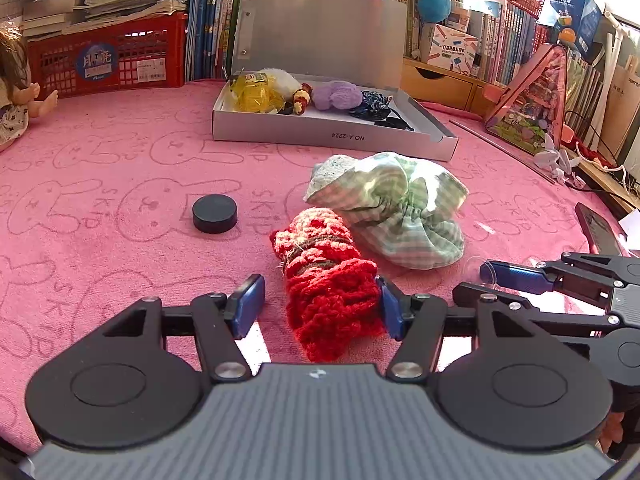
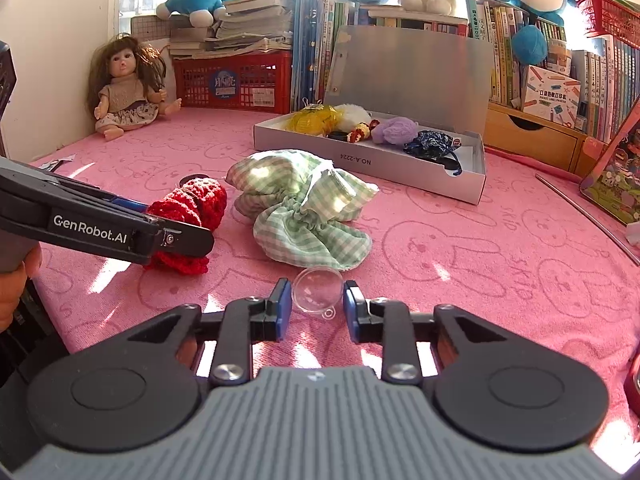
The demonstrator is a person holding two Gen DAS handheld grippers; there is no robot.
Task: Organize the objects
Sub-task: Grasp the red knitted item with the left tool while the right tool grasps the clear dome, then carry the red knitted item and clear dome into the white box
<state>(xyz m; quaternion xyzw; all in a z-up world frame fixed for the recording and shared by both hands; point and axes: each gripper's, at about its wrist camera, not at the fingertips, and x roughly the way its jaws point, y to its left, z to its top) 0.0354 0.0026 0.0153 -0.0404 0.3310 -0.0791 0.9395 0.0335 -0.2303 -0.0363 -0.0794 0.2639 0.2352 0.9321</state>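
Observation:
In the left wrist view, a red crocheted piece [image 1: 328, 296] lies on the pink towel between the jaws of my left gripper [image 1: 320, 308]. The right pad touches it and the left pad stands clear of it, so the gripper is open. Just beyond the piece lies a green checked cloth pouch [image 1: 392, 208], with a black round puck [image 1: 215, 213] to its left. In the right wrist view, my right gripper [image 2: 317, 308] is shut on a small clear plastic ball [image 2: 318, 294] resting on the towel. A shallow white box [image 2: 360, 160] with its lid up holds several small fabric items.
A doll [image 2: 124, 88] sits at the far left corner beside a red basket [image 2: 236, 80] stacked with books. Shelved books and plush toys line the back. A thin metal rod [image 1: 500, 148], a pink triangular case [image 1: 532, 108] and a dark phone [image 1: 598, 232] lie on the right.

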